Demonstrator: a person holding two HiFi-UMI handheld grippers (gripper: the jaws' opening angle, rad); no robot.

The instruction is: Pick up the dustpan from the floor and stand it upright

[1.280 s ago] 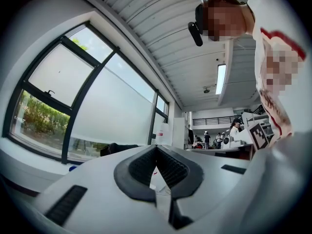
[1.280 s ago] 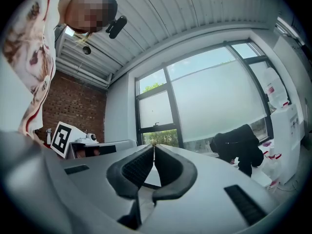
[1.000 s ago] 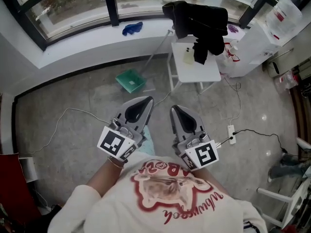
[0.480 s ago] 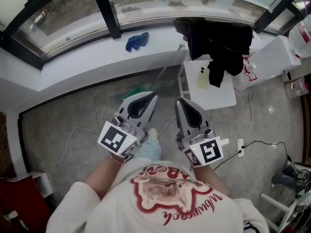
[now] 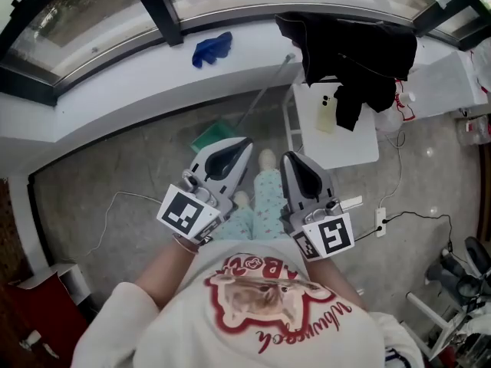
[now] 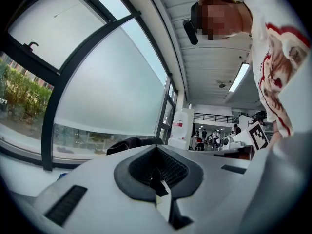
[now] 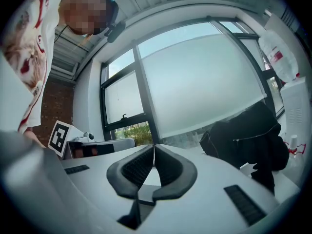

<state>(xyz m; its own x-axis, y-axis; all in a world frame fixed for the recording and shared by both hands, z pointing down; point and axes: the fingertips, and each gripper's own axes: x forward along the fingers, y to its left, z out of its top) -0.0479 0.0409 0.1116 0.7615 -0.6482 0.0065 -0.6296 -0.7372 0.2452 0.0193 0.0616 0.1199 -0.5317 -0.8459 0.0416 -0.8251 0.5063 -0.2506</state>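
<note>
Dustpan (image 5: 205, 138), one, green, lying on floor (image 5: 100, 175)

Green dustpan (image 5: 209, 137), blue cloth (image 5: 212, 48)

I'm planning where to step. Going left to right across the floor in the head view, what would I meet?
dustpan → white table → power strip

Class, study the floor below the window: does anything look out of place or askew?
Yes: the green dustpan lies on the floor below the window sill, its long handle slanting toward the white table, not standing upright.
</note>
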